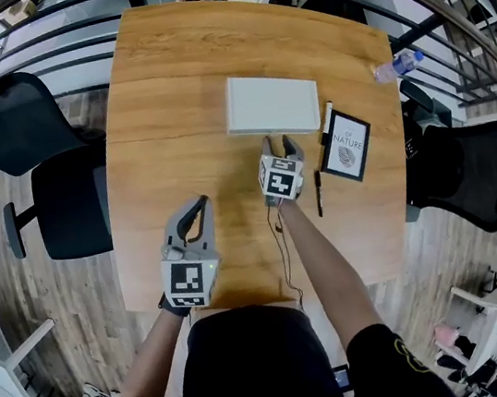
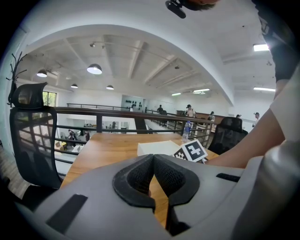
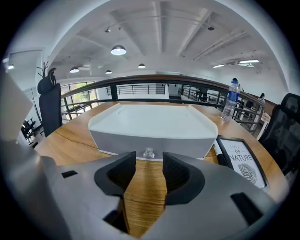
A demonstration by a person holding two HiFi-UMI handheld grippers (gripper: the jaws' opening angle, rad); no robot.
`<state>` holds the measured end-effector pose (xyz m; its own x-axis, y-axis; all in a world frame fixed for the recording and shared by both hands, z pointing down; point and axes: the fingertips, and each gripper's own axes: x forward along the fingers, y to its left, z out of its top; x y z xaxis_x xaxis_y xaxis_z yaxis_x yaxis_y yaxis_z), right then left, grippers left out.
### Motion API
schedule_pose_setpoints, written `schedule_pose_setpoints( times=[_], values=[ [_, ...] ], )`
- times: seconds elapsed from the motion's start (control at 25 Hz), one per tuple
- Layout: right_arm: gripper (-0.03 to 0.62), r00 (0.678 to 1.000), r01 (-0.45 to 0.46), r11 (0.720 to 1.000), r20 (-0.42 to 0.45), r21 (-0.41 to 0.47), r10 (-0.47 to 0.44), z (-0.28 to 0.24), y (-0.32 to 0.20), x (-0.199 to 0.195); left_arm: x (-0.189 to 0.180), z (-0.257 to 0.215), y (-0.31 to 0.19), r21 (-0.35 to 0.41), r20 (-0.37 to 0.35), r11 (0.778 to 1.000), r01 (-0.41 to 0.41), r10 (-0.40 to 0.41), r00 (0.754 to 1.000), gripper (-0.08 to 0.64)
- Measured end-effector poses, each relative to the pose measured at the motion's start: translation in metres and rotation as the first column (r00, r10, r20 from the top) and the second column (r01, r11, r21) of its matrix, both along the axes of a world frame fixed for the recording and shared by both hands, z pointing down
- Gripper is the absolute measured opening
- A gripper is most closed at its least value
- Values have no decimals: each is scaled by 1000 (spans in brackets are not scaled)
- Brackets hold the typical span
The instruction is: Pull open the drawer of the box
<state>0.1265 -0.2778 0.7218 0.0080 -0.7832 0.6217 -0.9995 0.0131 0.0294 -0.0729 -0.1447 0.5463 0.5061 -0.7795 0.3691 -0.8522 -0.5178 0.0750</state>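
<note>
Box mid-counter, drawer looks shut. Knob at 12 o'clock of right tool, jaws apart, not gripping. Left tool jaws together, empty. Risk: small knob slips from pads; unbraced box slides w/ pull.

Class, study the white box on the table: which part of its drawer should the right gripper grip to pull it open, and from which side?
Grip the small clear knob at the middle of the front face of the white box, coming from the near side. Nothing else stands proud of that flat face, and the right gripper faces it, jaws open, gap lined up.
</note>
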Motion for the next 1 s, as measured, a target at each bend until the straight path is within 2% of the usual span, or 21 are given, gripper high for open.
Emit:
schedule_pose_setpoints(
  times=[0.36, 0.68, 1.0],
  values=[
    [105, 1000, -7, 999, -22, -38, 6, 8, -6, -3, 3, 5, 7, -15, -1, 1000, -7, 6, 1000, 18],
    [61, 998, 21, 999, -64, -50, -24, 8, -11, -6, 1, -1, 11, -7, -6, 1000, 0, 0, 1000, 18],
    [61, 997, 22, 998, -66, -59, -26, 9, -10, -8, -7, -1, 20, -10, -2, 1000, 17, -17, 1000, 18]
  ],
)
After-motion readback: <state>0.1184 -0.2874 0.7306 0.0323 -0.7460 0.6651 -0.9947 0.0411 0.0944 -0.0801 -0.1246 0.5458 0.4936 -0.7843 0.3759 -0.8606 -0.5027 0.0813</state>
